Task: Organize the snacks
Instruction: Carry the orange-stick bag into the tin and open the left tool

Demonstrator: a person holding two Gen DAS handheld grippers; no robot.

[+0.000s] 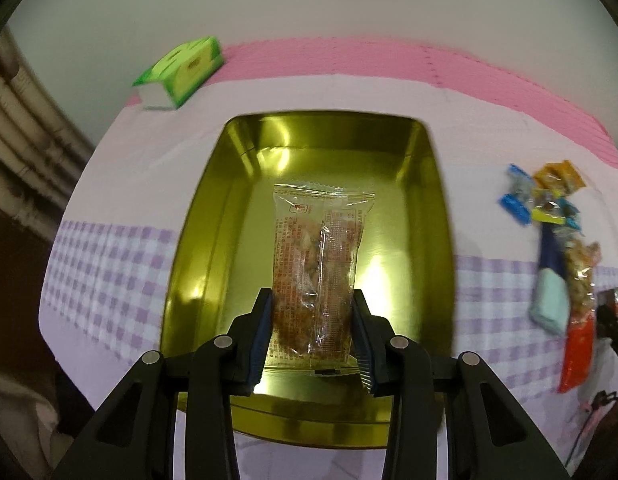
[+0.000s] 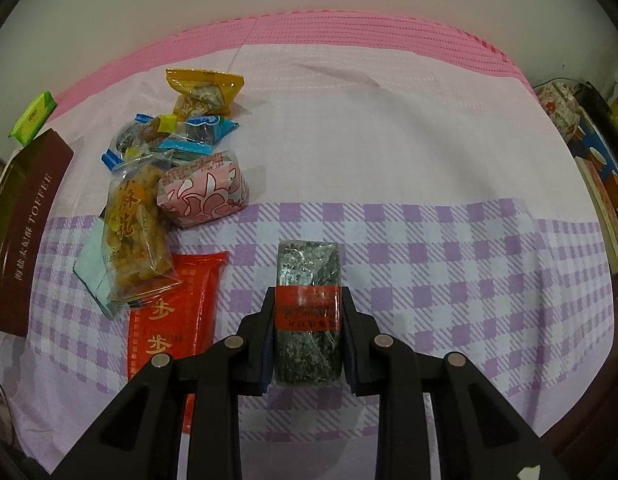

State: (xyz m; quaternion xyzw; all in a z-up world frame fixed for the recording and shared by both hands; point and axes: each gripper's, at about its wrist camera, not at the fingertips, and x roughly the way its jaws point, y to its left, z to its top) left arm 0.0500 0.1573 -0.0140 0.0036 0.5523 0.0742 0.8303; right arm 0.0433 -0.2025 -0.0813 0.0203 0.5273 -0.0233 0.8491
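My left gripper (image 1: 313,300) is shut on a clear snack packet (image 1: 319,264) with red print and brownish filling, held over the open gold tin (image 1: 213,216). The tin's inside holds nothing else that I can see. My right gripper (image 2: 307,300) is shut on a dark speckled snack bar with a red label (image 2: 309,280), just above the checked cloth. A pile of snacks (image 2: 169,168) lies to its left: an orange packet (image 2: 205,92), blue-wrapped sweets (image 2: 205,126), a pink patterned packet (image 2: 205,192), a fried-twist bag (image 2: 135,232) and a red packet (image 2: 173,312).
A green tissue pack (image 1: 181,70) lies beyond the tin on the pink mat (image 1: 389,60). A brown toffee tin lid (image 2: 25,232) stands at the left edge of the right wrist view. Boxes and a patterned object (image 2: 561,108) line the right side. The same snack pile (image 1: 557,240) lies right of the tin.
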